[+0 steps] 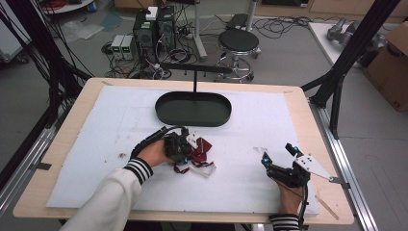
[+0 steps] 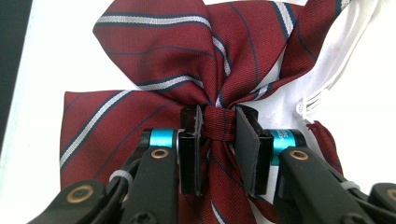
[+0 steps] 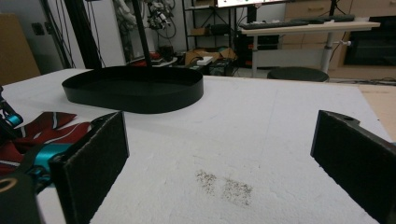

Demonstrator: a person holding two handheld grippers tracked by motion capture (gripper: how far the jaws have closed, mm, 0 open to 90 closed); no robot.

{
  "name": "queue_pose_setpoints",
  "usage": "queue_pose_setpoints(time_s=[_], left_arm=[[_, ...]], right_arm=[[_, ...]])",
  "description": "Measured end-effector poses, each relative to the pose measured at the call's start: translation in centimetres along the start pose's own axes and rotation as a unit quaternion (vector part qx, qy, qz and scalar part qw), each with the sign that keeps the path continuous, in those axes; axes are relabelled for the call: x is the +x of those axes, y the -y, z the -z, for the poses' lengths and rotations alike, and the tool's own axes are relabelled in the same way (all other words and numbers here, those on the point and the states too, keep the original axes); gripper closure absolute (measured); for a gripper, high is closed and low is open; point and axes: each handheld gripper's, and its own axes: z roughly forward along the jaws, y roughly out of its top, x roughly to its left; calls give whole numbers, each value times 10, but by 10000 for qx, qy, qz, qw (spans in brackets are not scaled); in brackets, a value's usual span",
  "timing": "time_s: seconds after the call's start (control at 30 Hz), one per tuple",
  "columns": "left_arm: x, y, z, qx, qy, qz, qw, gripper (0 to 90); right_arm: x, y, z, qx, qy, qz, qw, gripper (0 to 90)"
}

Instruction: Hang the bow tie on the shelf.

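A dark red striped bow tie with a white strap lies on the white foam mat. My left gripper points down on it, and its two pads press on the bow's centre knot from either side. From above, the left gripper covers the bow tie at the mat's middle front. My right gripper rests on the mat at the front right, jaws wide apart with nothing between them. Its own view has the gripper over bare mat, and the bow tie lies at the left edge.
A black oval tray on a stand with a thin upright post sits at the back middle of the mat. The tray lies beyond the right gripper. A dirt smudge marks the mat. Stool and computers stand behind the table.
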Motion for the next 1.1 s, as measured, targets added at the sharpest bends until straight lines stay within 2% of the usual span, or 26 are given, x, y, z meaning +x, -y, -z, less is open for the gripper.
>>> queue_pose_setpoints(time_s=[0.17,0.2,0.3,0.37,0.5,0.57,0.63,0.7,0.73,0.77,0.9,0.97,1.0,1.03,1.07,1.1], left_arm=[[0,0,0,22,11,67,10000,741],[0,1,0,-16,17,164,9999,744],[0,2,1,-62,6,210,9998,745],[0,4,2,-118,0,217,9997,745],[2,10,8,-401,-96,460,9981,745],[2,11,10,-421,-78,472,9980,745],[2,13,19,-726,-192,595,9954,745],[3,13,22,-799,-232,608,9947,745],[4,15,28,-1057,-272,705,9915,745],[5,16,33,-1213,-306,774,9891,744],[6,21,44,-1504,-443,835,9841,744],[7,22,46,-1532,-471,849,9834,744],[7,25,51,-1652,-557,877,9808,744],[8,26,54,-1686,-617,863,9800,744],[8,27,56,-1782,-641,925,9775,743],[8,27,56,-1782,-641,925,9775,743]], right_arm=[[0,0,0,-7,-3,-12,10000,31],[0,0,0,-7,-4,-13,10000,32],[0,0,0,0,-1,-31,10000,31],[0,0,0,-1,-1,-31,10000,32],[0,0,0,-3,1,-30,10000,32],[0,0,0,-11,3,-10,10000,32],[0,0,0,-10,9,2,10000,31],[0,0,0,-14,14,7,10000,32],[0,0,0,-12,10,10,10000,32],[0,0,0,-15,15,17,10000,31],[0,0,0,-13,12,22,10000,31],[0,0,0,-16,12,13,10000,32],[0,0,0,-17,12,15,10000,31],[0,0,0,-16,9,19,10000,32],[0,0,0,-16,12,19,10000,32],[0,0,0,-11,15,17,10000,32]])
